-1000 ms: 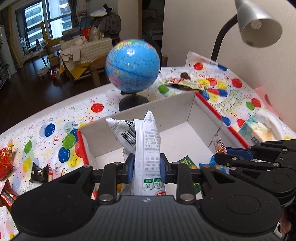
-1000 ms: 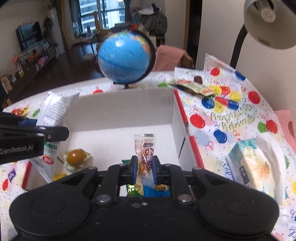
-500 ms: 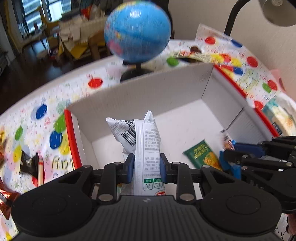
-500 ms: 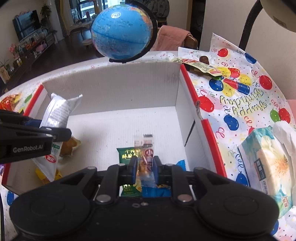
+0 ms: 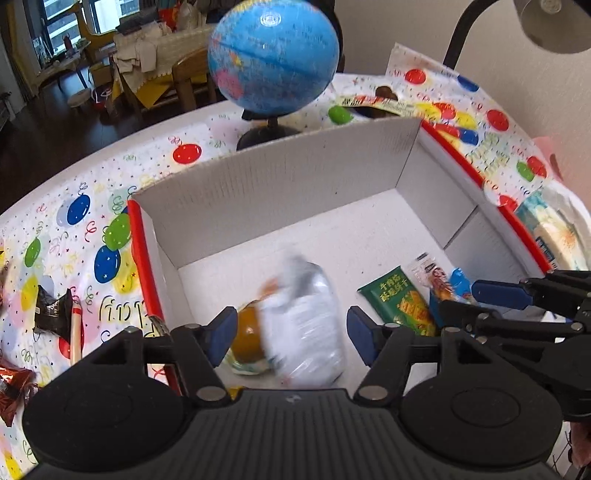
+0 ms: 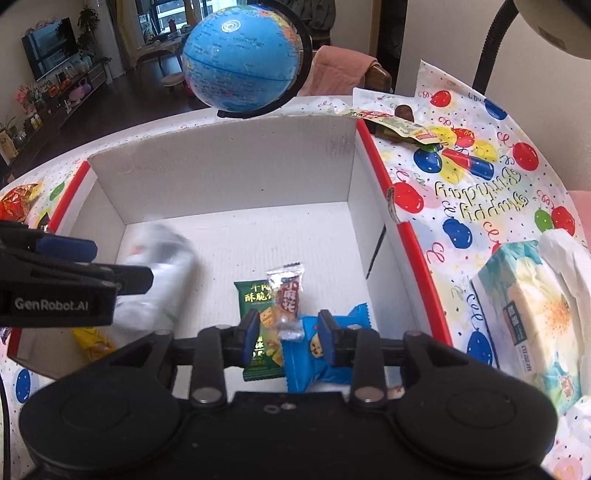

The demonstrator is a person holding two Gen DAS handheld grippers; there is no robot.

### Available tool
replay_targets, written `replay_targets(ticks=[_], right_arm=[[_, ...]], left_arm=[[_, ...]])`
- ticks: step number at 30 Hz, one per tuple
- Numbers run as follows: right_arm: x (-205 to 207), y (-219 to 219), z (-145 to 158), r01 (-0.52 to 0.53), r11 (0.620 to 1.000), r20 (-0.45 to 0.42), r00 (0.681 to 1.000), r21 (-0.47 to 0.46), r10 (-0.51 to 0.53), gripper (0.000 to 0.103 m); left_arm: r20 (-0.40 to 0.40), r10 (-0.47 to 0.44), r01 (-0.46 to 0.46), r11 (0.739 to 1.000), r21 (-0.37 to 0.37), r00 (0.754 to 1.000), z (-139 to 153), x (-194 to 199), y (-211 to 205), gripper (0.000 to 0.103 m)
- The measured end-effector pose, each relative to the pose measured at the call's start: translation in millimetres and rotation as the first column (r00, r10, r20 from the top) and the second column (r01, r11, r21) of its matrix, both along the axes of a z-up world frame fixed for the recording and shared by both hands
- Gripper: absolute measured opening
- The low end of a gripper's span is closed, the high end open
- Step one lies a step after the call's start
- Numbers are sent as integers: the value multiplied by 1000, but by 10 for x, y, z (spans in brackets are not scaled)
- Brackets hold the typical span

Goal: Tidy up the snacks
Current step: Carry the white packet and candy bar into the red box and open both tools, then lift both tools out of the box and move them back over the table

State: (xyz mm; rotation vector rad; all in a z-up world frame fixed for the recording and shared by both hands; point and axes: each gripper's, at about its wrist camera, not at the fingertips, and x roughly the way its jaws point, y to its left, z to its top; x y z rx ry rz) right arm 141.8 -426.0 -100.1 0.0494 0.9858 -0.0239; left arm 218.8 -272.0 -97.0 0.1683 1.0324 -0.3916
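A white cardboard box with red edges (image 5: 288, 192) sits open on the table; it also shows in the right wrist view (image 6: 229, 173). My left gripper (image 5: 288, 332) is open above it. A white snack packet (image 5: 303, 325) is blurred in the box just below the jaws, beside an orange round snack (image 5: 247, 328). My right gripper (image 6: 288, 332) is open. A small clear snack packet (image 6: 288, 299) stands loose between its jaws, over a green packet (image 6: 255, 299) and a blue packet (image 6: 317, 354).
A blue globe (image 5: 273, 55) stands behind the box. A tissue pack (image 6: 532, 317) lies right of the box. Loose snacks (image 5: 55, 310) lie on the balloon tablecloth to the left, more wrappers (image 6: 402, 125) at the back. A lamp (image 5: 546, 22) hangs at the top right.
Both grippers have opened. The white packet has dropped from my left gripper into the box. The small clear packet is loose between the right jaws.
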Motion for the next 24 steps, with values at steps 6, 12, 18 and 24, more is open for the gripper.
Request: replay_targets(ticks=[6,12,18,24], right_arm=[[-130,22,190,7,1000,51,999,8,-7,66],[-288,122,424,-23,1000,106,994,5,23,76],[-429,224,623,-44,999,154,987,10,42,84],[-574,331,773,-55,998,189,981,19,51,93]], left_arm=[[38,18,-17,1000,-15,999,184,-115,104,65],[87,37,-33,999,-41,996,402,-286,238,65],[122,62,-55,997,-62,991,578,-465,385,70],[147,103,-91,992,-81,984,734,-639,576,78]])
